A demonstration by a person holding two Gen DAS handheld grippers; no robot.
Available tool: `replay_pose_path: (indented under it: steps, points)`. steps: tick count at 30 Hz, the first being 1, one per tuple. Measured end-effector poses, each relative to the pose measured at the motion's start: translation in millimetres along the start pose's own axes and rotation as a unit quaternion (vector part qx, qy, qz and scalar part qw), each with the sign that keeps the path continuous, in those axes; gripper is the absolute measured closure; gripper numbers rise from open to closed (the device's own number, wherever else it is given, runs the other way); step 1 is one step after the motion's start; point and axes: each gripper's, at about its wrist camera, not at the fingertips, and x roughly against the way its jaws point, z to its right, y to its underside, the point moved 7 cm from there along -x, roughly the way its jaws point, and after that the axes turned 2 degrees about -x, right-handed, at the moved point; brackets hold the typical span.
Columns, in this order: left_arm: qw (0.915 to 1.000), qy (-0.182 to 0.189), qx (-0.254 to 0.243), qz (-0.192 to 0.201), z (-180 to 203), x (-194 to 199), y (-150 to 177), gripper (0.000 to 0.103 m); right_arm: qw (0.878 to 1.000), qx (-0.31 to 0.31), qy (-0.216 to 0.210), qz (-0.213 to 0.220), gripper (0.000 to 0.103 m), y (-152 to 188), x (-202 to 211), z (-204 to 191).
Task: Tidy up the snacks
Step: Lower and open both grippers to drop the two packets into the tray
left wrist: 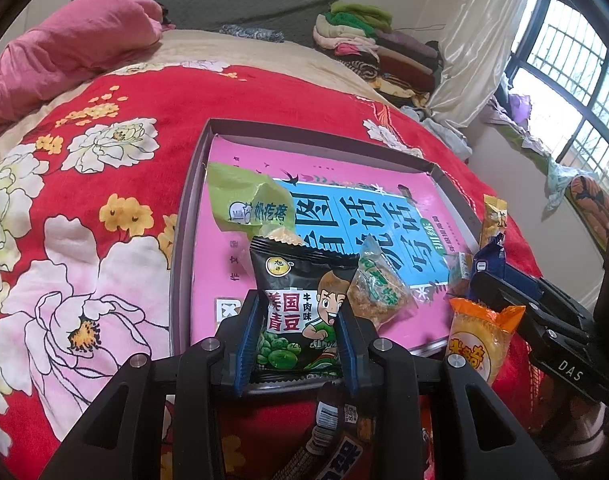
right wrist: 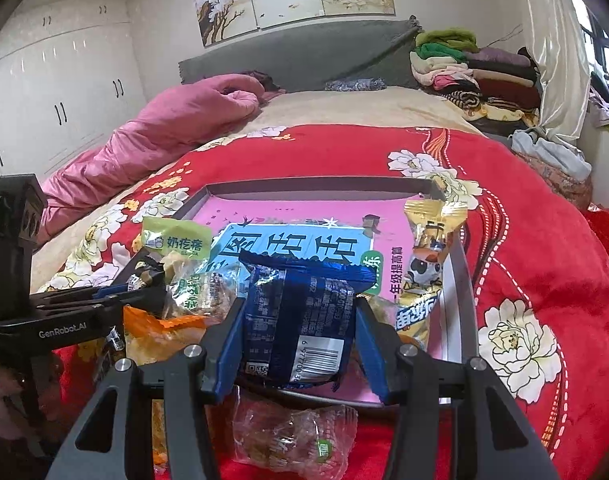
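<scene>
My left gripper [left wrist: 298, 332] is shut on a black green-pea snack packet [left wrist: 300, 304], held over the near edge of a shallow grey box [left wrist: 186, 216] lined with a pink book. My right gripper [right wrist: 300, 320] is shut on a dark blue snack packet [right wrist: 304, 320], also seen in the left wrist view [left wrist: 490, 256], over the box's near right part. Inside the box lie a green milk-candy bag [left wrist: 244, 204], a clear crispy snack pack [left wrist: 378, 292] and a gold packet [right wrist: 428, 256]. An orange packet [left wrist: 478, 340] sits at the box's near right corner.
The box rests on a bed with a red floral blanket [left wrist: 104, 208]. A clear wrapped snack [right wrist: 292, 440] and a brown bar [left wrist: 332, 432] lie on the blanket below the grippers. A pink quilt [right wrist: 164, 136] and stacked clothes [right wrist: 472, 76] are further back.
</scene>
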Motion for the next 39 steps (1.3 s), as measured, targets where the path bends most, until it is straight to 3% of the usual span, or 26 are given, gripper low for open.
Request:
replay_pose_path:
  steps: [27,32,39]
  points:
    - [0.9999,0.006,0.008,-0.003,-1.4,7.4,1.5,0.065,1.0,-0.019,0.002,-0.013,0.049,6.6,2.8,4.2]
    - [0.9999,0.011,0.01,0.0,-0.4,11.3,1.2,0.054,1.0,-0.015,0.004,-0.009,0.048,5.9,5.7,3.2]
    - [0.9999,0.011,0.008,0.0,1.7,14.3,1.4,0.052,1.0,-0.013,0.007,-0.007,0.048,5.3,7.5,2.4]
